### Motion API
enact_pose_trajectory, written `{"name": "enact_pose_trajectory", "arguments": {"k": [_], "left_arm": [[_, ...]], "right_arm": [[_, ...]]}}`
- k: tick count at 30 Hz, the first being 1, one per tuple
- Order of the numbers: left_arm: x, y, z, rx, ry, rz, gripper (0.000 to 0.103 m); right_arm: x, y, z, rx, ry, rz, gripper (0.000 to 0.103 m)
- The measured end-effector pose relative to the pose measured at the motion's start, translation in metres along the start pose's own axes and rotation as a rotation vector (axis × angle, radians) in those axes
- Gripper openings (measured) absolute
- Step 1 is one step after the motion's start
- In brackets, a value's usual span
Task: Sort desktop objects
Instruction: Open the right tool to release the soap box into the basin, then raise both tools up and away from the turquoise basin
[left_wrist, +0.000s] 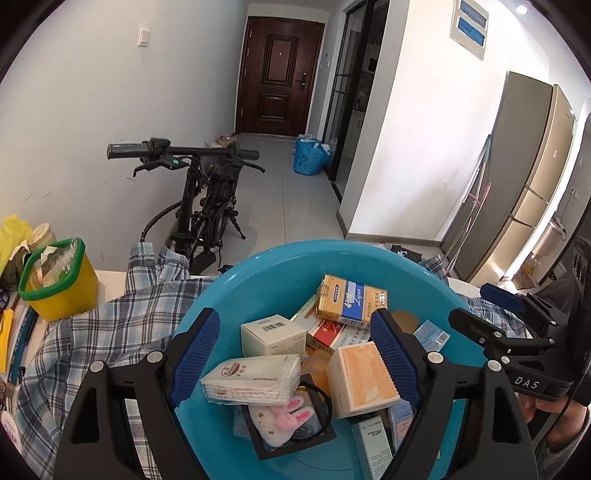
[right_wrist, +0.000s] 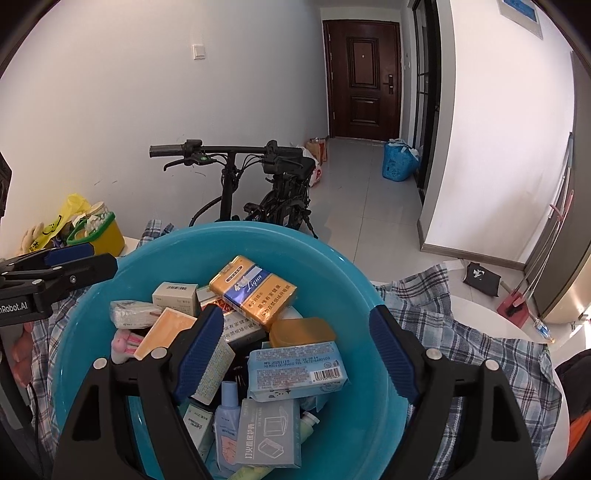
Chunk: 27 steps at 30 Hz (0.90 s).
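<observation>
Both grippers hover wide open over the full basin, holding nothing.

Your left gripper (left_wrist: 295, 354) and right gripper (right_wrist: 295, 354) grip nothing above the blue basin (left_wrist: 236, 280), which sits on the plaid cloth (left_wrist: 92, 325) mid-table. The tissue pack (left_wrist: 251, 380) and the gold carton (right_wrist: 255, 291) lie loose on top, probably easiest first. The yellow bin (left_wrist: 62, 291) crowds the left edge; the right stays freer.

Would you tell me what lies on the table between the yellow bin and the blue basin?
A plaid shirt covers the stretch between the yellow bin and the blue basin, shown best in the left wrist view.
</observation>
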<state>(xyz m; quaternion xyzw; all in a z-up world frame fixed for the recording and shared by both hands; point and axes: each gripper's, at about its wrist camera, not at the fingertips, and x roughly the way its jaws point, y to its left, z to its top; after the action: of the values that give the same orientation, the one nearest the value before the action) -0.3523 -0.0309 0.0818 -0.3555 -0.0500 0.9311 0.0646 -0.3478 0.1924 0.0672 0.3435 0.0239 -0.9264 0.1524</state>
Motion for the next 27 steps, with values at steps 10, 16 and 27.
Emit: {"name": "enact_pose_trajectory", "arguments": {"k": [10, 16, 27], "left_arm": [[-0.046, -0.003, 0.007, 0.005, -0.16, 0.033, 0.086], [-0.086, -0.002, 0.009, -0.02, -0.315, -0.02, 0.091], [-0.128, -0.006, 0.006, -0.025, -0.445, -0.062, 0.103]], "right_arm": [[-0.038, 0.005, 0.01, -0.003, -0.125, -0.06, 0.102], [-0.077, 0.013, 0.015, 0.009, -0.251, -0.028, 0.102], [-0.119, 0.03, 0.015, -0.008, -0.373, -0.028, 0.102]]}}
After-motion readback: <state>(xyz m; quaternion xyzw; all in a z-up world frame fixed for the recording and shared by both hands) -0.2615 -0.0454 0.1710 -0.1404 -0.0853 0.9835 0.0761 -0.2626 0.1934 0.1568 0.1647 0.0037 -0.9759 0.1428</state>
